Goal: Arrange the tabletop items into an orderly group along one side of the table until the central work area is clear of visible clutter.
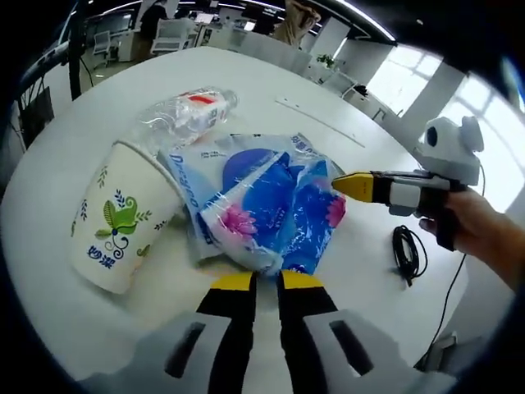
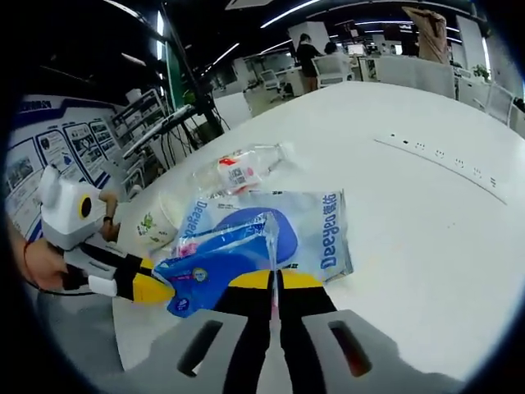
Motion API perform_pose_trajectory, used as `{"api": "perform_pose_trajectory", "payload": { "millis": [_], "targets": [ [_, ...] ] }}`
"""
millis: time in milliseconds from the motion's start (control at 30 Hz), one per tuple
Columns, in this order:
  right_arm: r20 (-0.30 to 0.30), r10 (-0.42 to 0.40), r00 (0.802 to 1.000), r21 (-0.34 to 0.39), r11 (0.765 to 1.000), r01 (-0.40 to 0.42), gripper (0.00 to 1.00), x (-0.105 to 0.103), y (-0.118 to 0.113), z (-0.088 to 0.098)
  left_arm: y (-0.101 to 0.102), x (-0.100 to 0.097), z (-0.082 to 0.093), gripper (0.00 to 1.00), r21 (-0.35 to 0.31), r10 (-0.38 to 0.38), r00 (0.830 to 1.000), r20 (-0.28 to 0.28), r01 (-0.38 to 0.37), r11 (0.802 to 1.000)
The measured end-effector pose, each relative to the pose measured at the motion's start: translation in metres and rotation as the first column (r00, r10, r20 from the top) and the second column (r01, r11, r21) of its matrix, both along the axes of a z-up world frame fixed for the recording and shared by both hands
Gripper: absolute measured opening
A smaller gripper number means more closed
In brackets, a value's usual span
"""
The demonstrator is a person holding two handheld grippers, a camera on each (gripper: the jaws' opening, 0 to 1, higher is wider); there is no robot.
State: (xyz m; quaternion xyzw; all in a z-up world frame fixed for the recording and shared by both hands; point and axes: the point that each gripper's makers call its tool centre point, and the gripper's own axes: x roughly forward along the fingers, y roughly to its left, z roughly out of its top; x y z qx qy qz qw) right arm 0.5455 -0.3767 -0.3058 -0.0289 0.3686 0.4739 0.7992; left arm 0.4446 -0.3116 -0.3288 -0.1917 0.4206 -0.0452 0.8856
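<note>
Nearest us, our right gripper, jaws clamped on the blue tissue pack, should pull gently toward nine o'clock, while our left gripper, jaws together, steadies the pack beside the paper cup.

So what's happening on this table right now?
A person is tidying a white table with two handheld grippers. The right gripper is shut on the edge of a blue tissue pack; the left gripper sits at the pack's near end, jaws nearly closed. A paper cup lying on its side and a plastic bottle crowd against the packs. A black cable lies apart.
</note>
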Motion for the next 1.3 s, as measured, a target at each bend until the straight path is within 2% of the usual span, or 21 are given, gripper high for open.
{"api": "perform_pose_trajectory", "payload": {
  "millis": [367,833,1033,1300],
  "targets": [
    [0.001,-0.014,1.000,0.014,1.000,0.014,0.00,-0.003,-0.010,0.012,-0.001,0.000,0.004,0.00,0.004,-0.027,1.000,0.000,0.027,1.000],
    [0.028,-0.073,0.997,0.060,0.996,0.071,0.00,-0.005,-0.032,0.042,-0.014,0.010,0.028,0.00,-0.004,-0.103,0.994,0.040,0.103,0.995],
    [0.049,-0.128,0.991,0.087,0.989,0.123,0.00,-0.001,-0.048,0.060,-0.024,0.019,0.041,0.00,0.006,-0.166,0.984,0.066,0.166,0.986],
    [0.073,-0.205,0.976,0.106,0.975,0.196,0.00,0.006,-0.079,0.074,-0.044,0.039,0.059,0.00,0.008,-0.246,0.965,0.097,0.246,0.969]
  ]
}}
